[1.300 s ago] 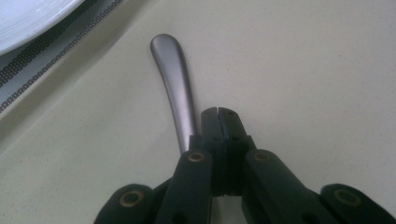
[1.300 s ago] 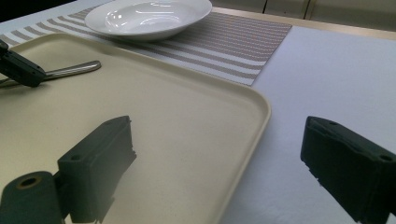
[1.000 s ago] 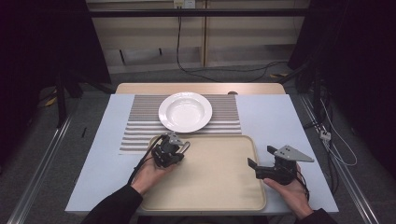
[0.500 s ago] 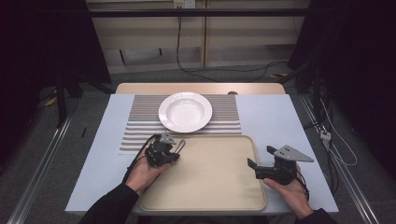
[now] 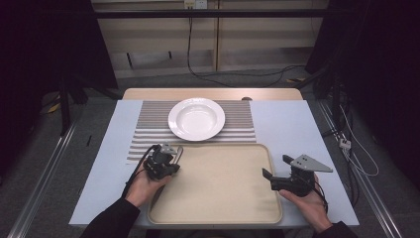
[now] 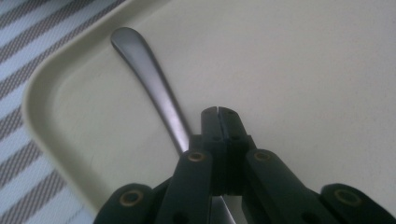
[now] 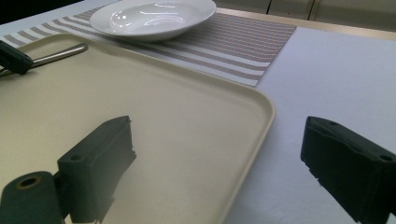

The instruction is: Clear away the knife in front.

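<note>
Two hands in play, yours, at the near edge of the table (image 5: pixel 287 124).

- Right hand (image 5: pixel 307 201): same spot as a second ago. Right gripper (image 5: pixel 277 167) hovers over the tray's right rim, one jaw over the tray and one over the tablecloth. Jaws gape wide, nothing between them.
- Left hand (image 5: pixel 146 183): has slid to the left across the tray (image 5: pixel 218 183) over the last second and now sits at its left rim.
- Left gripper (image 5: pixel 168 156): jaws pressed fully together, tips meeting with no gap in the left gripper view.
- Metal utensil (image 6: pixel 154 88): its handle runs out from under the left side of those jaws. The working end is hidden beneath the gripper, so you cannot tell spoon from fork.
- The utensil has travelled left with the gripper, so I judge the grip is on it, low down and out of sight. Carrying or dragging has begun.
- Rounded handle end now lies just inside the tray's far left corner, pointing at the striped mat (image 5: pixel 148 124).

Containers:
- Tray: holds the utensil and nothing else.
- White plate (image 5: pixel 196 119): farther off, on the mat, beyond the tray's far rim. Nothing in it.

If the utensil is bound for the mat beside the plate, you have the tray's rim left to clear.
</note>
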Demonstrator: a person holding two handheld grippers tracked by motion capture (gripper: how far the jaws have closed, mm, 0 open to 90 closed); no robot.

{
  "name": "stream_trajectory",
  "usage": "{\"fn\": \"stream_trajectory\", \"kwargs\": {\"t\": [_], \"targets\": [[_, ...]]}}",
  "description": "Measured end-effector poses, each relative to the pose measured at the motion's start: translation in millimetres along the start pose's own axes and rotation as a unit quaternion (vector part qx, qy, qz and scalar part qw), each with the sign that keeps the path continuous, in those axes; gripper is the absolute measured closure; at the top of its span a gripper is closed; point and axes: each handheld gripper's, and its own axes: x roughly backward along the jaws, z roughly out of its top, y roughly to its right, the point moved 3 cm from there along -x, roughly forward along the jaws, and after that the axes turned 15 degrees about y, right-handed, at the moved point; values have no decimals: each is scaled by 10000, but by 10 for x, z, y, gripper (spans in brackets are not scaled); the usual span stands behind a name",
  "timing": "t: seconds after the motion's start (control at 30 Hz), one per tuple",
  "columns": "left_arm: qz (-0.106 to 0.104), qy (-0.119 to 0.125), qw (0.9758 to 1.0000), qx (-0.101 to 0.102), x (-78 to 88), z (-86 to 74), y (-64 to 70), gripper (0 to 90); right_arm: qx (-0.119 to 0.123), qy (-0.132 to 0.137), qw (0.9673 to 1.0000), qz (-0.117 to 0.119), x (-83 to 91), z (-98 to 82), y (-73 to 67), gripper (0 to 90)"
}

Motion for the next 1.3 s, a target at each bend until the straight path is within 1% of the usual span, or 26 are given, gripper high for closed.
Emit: {"fn": "stream_trajectory", "kwargs": {"t": [0.03,0.13,0.17,0.23,0.3,0.37,0.53,0.57,0.6,0.63,0.67,0.7,0.83,0.87,0.93,0.97,1.0,1.07,1.1,1.13,1.17,1.2,1.3], "targets": [[-22,-4,10000,58,28,-21,-6,900,-3,-4,10000,-9,-3,-1,2,92],[-39,81,9999,80,69,-68,-23,900,21,-10,10000,6,-4,-2,-3,92],[-56,93,9999,91,77,-76,-30,900,-7,-4,10000,-11,-8,0,-4,92],[-41,91,9999,113,93,-89,-38,900,8,-8,10000,-14,-8,-1,-5,92],[21,73,9999,71,106,-95,-34,900,3,-4,10000,-8,-7,-1,-5,92],[18,85,9999,53,117,-104,-39,900,-16,-12,10000,-12,-9,-2,-2,92],[81,96,9998,161,163,-140,-80,900,-2,-5,10000,-8,-7,-1,-3,92],[72,102,9998,182,167,-145,-82,900,-9,-8,10000,-8,-8,-1,-3,92],[127,100,9997,168,174,-150,-83,900,-7,-9,10000,-10,-9,-1,-3,92],[121,95,9997,209,177,-153,-78,900,2,-16,10000,-20,-10,-2,-2,92],[153,81,9998,125,182,-152,-74,900,-4,-18,10000,-23,-9,-2,-4,92],[170,91,9998,106,183,-155,-66,900,3,-7,10000,-15,-6,-1,-5,92],[195,108,9997,96,191,-166,-53,900,1,-6,10000,-21,-5,-1,-4,92],[214,124,9997,59,195,-169,-53,900,17,-9,10000,-9,-1,-1,-3,92],[187,142,9997,84,194,-173,-52,900,18,-1,10000,-4,2,-1,-2,92],[133,163,9997,105,195,-173,-51,894,16,-3,10000,-9,1,-1,-1,92],[106,190,9997,86,195,-174,-46,850,4,-1,10000,-15,0,-1,1,92],[137,239,9996,-18,188,-176,-27,821,4,7,10000,-11,3,0,-1,92],[116,272,9996,-29,188,-170,-21,808,9,7,10000,-6,4,1,-1,92],[106,330,9994,-39,190,-162,-13,794,6,4,10000,-9,2,0,-1,92],[146,400,9991,-65,195,-153,-4,765,1,1,10000,-14,1,-1,0,92],[137,456,9988,-87,203,-143,2,736,-5,-4,10000,-22,0,0,0,92],[107,688,9976,-50,223,-113,8,643,3,-3,10000,-24,0,-1,-1,92]]}}
